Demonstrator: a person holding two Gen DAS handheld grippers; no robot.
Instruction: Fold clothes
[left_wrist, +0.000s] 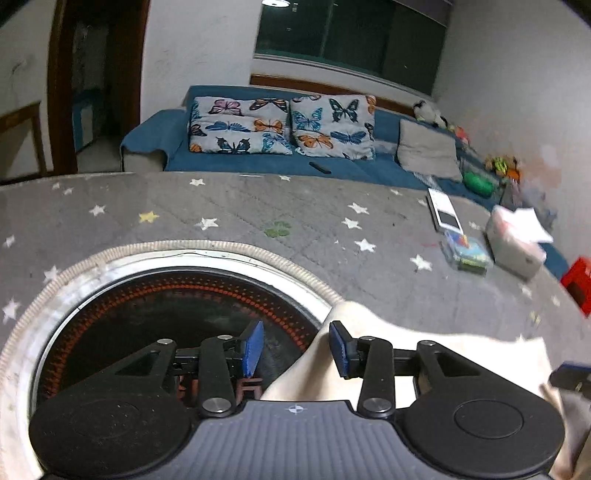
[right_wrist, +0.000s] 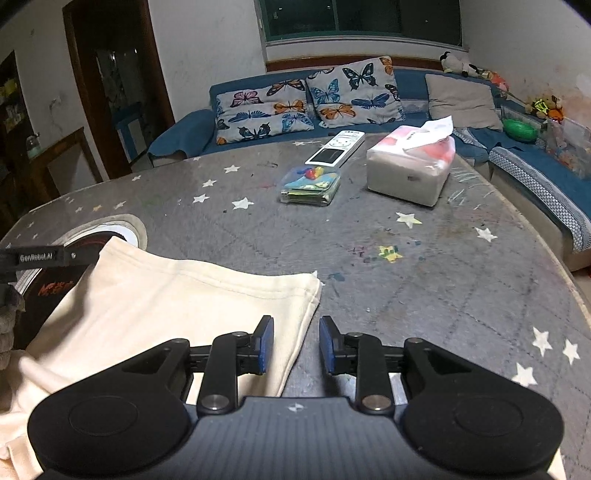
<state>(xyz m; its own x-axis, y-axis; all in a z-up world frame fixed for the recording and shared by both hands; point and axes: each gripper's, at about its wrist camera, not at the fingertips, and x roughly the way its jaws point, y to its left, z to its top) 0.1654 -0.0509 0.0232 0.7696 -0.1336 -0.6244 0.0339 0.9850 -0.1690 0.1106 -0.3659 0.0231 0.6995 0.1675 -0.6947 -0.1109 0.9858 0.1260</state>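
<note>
On the left wrist view, the left gripper (left_wrist: 295, 347) hangs low over the table, jaws well apart, nothing between the blue pads (left_wrist: 252, 349). The cream garment (left_wrist: 369, 354) lies under its right finger, its left edge draped over the round black stove inset (left_wrist: 166, 306) set in the grey star-print table cover (left_wrist: 258, 214). The fabric edge sits just inside the gap but isn't pinched. To do the grab well, I'd say slide the pads onto that edge and pinch only one layer; the rim of the inset could snag cloth if dragged. Far right on the table: remote (left_wrist: 445, 212), clear plastic box (left_wrist: 467, 253), tissue box (left_wrist: 515, 242). All well apart from the cloth.

Right wrist view next: right gripper (right_wrist: 296, 345) also wide open, holding nothing. The garment's right side edge runs between the fingers, hemmed corner (right_wrist: 314, 284) just ahead of the left pad (right_wrist: 266, 345). Cloth lies mostly flat, and it looks already doubled, though I can't tell the layer count. The left gripper's finger shows at the left edge, touching or just above the cloth. Judged: both claws line up to take opposite edges for a fold; matching height on both sides should keep the hem straight. Tissue box, plastic box and remote stand ahead, near enough to matter only if the fold swings far forward. Sofa (right_wrist: 535, 162) with butterfly cushions (right_wrist: 306, 99) beyond the table, not in the way.
</note>
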